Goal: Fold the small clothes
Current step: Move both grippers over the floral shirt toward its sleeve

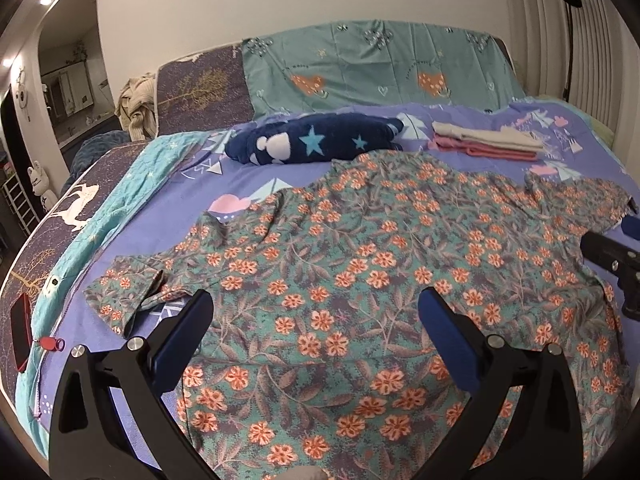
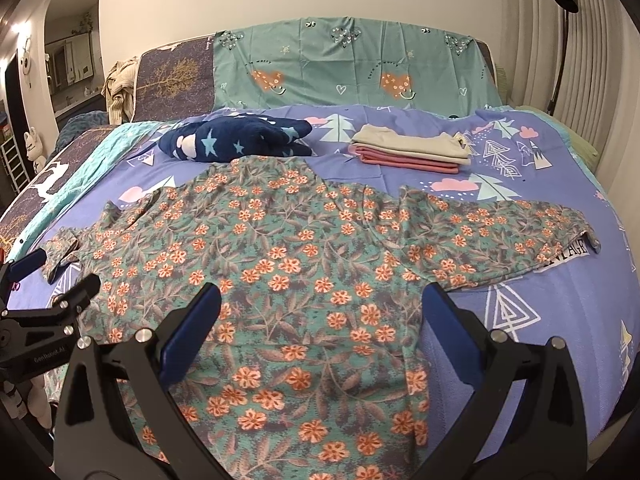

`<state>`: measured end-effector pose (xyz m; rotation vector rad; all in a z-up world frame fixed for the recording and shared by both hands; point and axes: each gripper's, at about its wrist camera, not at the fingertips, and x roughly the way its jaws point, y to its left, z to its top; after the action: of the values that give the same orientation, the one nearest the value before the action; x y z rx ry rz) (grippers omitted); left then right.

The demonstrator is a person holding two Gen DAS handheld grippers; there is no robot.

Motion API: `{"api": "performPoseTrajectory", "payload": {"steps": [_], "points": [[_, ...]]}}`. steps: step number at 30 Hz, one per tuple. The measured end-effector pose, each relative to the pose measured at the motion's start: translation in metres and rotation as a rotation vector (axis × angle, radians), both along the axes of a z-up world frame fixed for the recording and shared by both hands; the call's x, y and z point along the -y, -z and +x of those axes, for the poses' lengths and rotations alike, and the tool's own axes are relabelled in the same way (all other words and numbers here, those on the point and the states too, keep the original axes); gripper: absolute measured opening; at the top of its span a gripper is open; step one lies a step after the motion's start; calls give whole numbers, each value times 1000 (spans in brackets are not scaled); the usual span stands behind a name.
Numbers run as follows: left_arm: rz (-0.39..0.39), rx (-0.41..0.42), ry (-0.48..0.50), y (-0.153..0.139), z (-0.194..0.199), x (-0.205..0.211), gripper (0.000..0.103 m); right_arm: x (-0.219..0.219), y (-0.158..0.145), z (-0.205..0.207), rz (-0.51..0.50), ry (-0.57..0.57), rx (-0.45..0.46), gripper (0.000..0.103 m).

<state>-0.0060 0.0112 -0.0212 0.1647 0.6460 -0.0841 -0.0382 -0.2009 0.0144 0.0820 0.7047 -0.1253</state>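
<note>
Nearest the cameras, the left hand-held gripper [image 1: 316, 312] and the right hand-held gripper [image 2: 320, 308] both stand wide open above the near hem of the floral shirt [image 2: 288, 256], holding nothing. The shirt lies spread flat on the bed [image 2: 532, 312], its left sleeve [image 1: 128, 292] partly curled under itself and its right sleeve [image 2: 500, 232] stretched out sideways. The fabric looks thin and rippled, so a shallow pinch would likely catch only the top layer, or drag the patterned bedsheet up with it. The curled sleeve could stay bunched inside a fold. Farther back, a navy star blanket [image 2: 236, 138] touches the shirt's collar end, and the folded stack [image 2: 412, 152] sits just beyond; a long sweep forward could disturb either.
</note>
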Motion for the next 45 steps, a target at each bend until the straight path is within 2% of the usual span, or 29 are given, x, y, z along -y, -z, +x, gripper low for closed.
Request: {"api": "performPoseTrajectory", "payload": {"steps": [6,9,12,18,34,38,45], "points": [[-31,29,-28,1,-1,-13,102,-8,0,4,-3,-15,-9,101],[-41,-2,-5,5,2,-18,102,-13,1,6,-2,-24,-15,101],[-49,-71,32,12,6,-23,102,-20,2,9,-4,-33,-22,101],[-48,-88,38,19,4,-34,102,-34,5,15,-10,-52,-40,101],[-93,-52,-36,21,-3,-80,102,-80,4,26,-47,-108,-52,101],[-134,-79,-39,25,-2,-95,92,-91,5,28,-48,-127,-53,101],[-126,-98,-66,32,-2,-109,90,-103,9,31,-54,-152,-72,101]]}}
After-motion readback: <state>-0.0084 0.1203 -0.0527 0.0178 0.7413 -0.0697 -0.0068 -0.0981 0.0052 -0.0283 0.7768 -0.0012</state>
